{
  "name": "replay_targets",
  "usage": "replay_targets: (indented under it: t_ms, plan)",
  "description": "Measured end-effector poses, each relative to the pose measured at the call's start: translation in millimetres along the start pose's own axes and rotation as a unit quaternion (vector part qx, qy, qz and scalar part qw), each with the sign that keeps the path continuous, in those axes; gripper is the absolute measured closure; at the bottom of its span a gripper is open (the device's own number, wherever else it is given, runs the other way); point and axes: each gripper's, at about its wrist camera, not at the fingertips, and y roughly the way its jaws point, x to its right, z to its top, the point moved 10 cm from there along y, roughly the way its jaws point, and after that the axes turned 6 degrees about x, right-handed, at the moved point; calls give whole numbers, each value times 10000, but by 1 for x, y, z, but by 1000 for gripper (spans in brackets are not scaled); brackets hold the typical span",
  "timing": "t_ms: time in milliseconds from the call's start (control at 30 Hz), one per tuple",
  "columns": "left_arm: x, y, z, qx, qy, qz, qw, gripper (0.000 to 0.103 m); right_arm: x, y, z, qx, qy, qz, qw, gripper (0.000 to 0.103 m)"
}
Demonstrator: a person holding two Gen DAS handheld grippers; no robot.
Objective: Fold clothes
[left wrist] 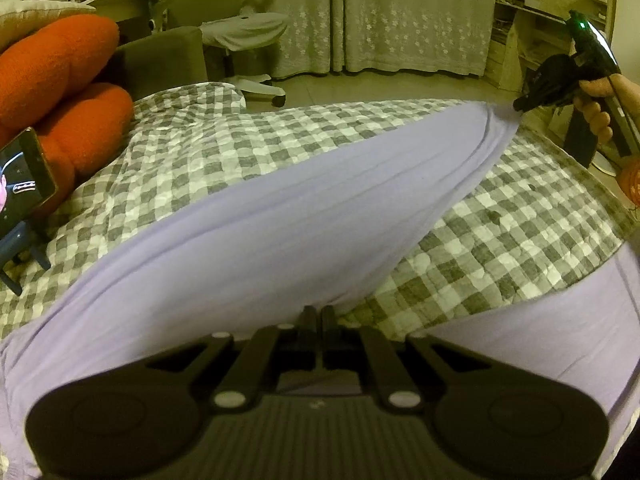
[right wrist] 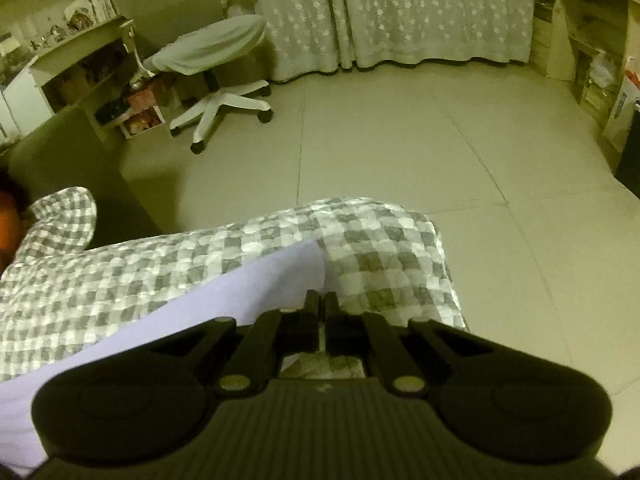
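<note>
A lavender garment was stretched taut above the checked quilt on the bed, its long axis running between the two grippers. The left gripper was clamped on the near end, fingers together. The right gripper was closed on the far corner, so a fold could be judged to bring those ends together.
</note>
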Motion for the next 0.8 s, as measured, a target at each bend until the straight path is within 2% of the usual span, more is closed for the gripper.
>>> replay_targets:
  t_ms: [200,500,633,800]
  plan:
    - [1,0,0,-10,6,-29,10000,101,13,6,-6,-131,123,-36,9998,101]
    - [5,-2,0,1,91,-133,9999,101,28,-3,-3,-81,291,38,9995,101]
    - [6,-1,-2,-24,197,-127,9997,101,28,2,-7,-190,176,-32,9997,101]
    - [8,-3,-2,-1,232,-190,9996,101,29,-16,9,94,212,157,9996,102]
